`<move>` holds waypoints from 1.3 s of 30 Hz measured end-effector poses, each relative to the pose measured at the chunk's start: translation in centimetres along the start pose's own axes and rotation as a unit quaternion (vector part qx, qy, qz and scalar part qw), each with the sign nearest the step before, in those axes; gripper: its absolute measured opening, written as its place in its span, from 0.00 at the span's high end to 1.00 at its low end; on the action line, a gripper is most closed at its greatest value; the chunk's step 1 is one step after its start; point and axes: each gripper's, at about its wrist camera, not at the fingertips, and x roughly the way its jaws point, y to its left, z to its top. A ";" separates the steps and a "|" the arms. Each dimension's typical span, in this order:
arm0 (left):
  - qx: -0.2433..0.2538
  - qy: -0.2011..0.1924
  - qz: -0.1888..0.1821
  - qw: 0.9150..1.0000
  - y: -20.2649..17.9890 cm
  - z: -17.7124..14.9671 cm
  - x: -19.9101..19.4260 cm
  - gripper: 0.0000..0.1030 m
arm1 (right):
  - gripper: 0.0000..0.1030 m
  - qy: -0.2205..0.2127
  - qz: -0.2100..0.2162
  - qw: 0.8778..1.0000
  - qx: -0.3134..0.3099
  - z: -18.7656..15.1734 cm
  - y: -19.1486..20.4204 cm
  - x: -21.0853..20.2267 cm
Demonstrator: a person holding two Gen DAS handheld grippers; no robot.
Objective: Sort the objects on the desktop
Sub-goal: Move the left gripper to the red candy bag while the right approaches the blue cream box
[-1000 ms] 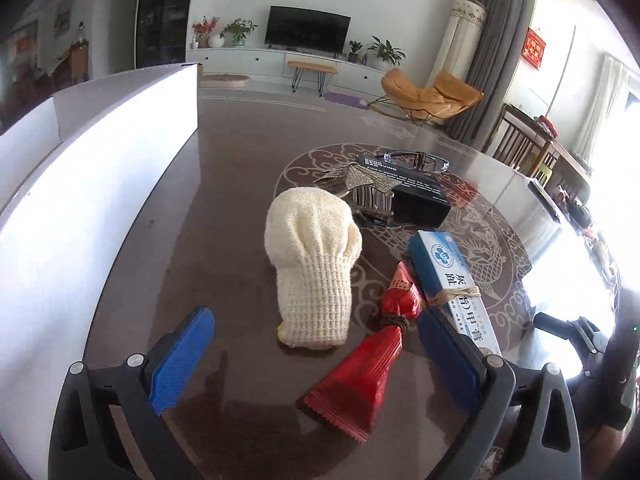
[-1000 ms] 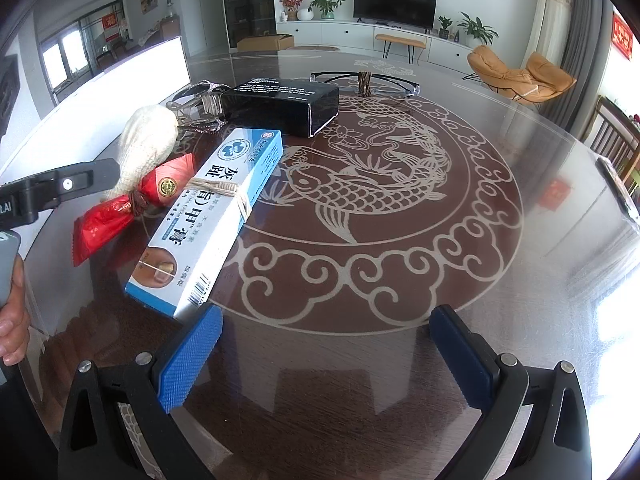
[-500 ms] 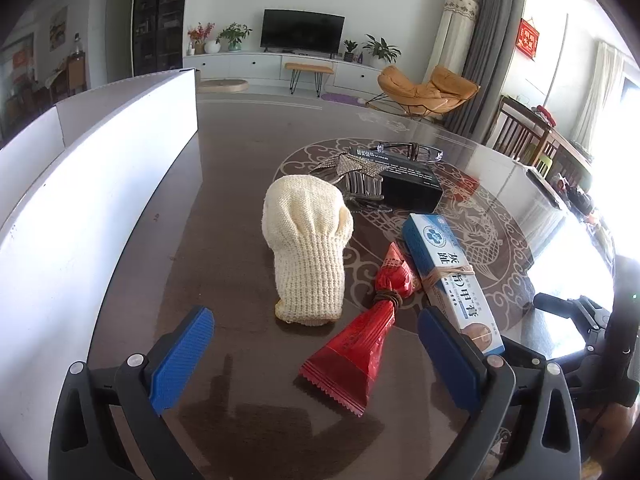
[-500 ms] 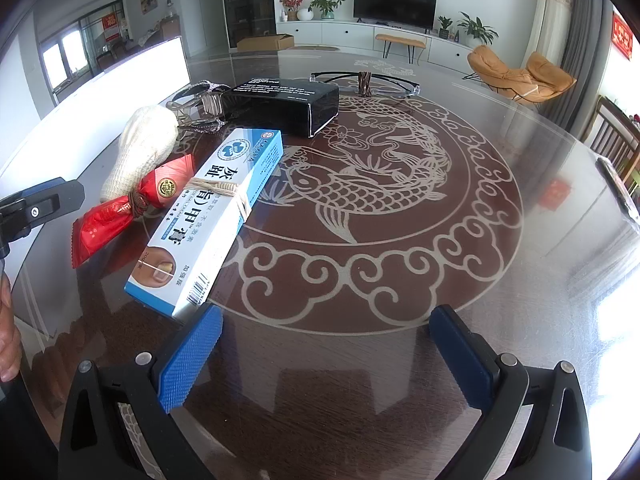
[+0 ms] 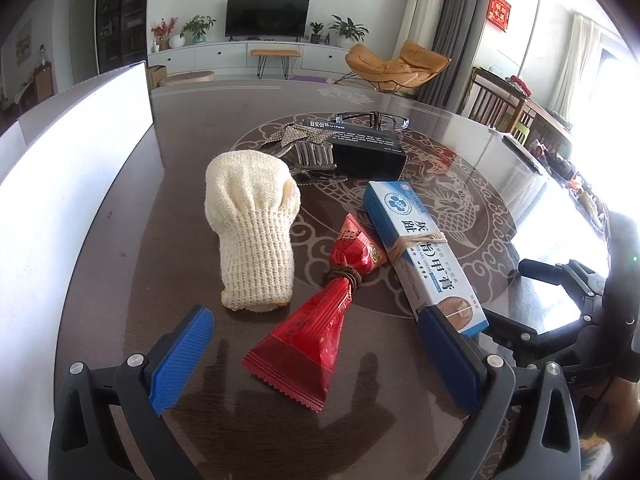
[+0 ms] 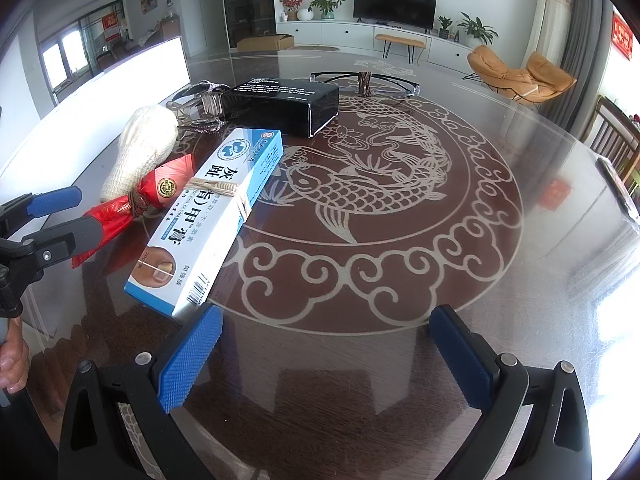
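Dark glass over a carved fish medallion, that is the table [image 6: 460, 240] I am working across, with a white box wall [image 5: 60, 208] standing along its left side. On it, from biggest down: the black carton [image 6: 280, 104] at the back, the blue-and-white ointment box [image 5: 424, 252] with a rubber band round its middle, the cream knitted glove [image 5: 250, 232], the red sachet [image 5: 320, 328] tied at its waist, and the glasses [image 6: 364, 80] behind the carton.

My left gripper [image 5: 316, 356] has its jaws spread wide and empty; the red sachet lies straight ahead between them, its long axis running away from me and slightly right, its flared end nearest. My right gripper [image 6: 324, 352] is also spread and holding nothing, over bare glass, with the ointment box's near corner just beside its left pad.

I judge the left the nearer tool for the sachet: the jaws already straddle its width, so a short push forward and down should do.
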 end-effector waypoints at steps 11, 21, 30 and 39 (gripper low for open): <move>0.003 0.026 0.000 1.000 -0.2 -0.4 1.3 0.00 | 0.00 0.000 0.000 1.000 0.000 0.0 0.0 0.0; -0.008 0.033 -0.002 0.999 0.1 -0.6 1.5 0.00 | 0.00 0.000 0.000 1.000 0.000 0.0 0.0 0.0; 0.000 0.036 0.006 0.999 0.0 -0.9 1.4 0.00 | 0.00 0.000 0.000 1.000 0.000 0.0 0.0 0.0; -0.014 0.030 0.010 0.999 1.0 -0.8 0.9 0.00 | 0.00 0.000 0.000 1.000 0.000 0.0 0.0 0.0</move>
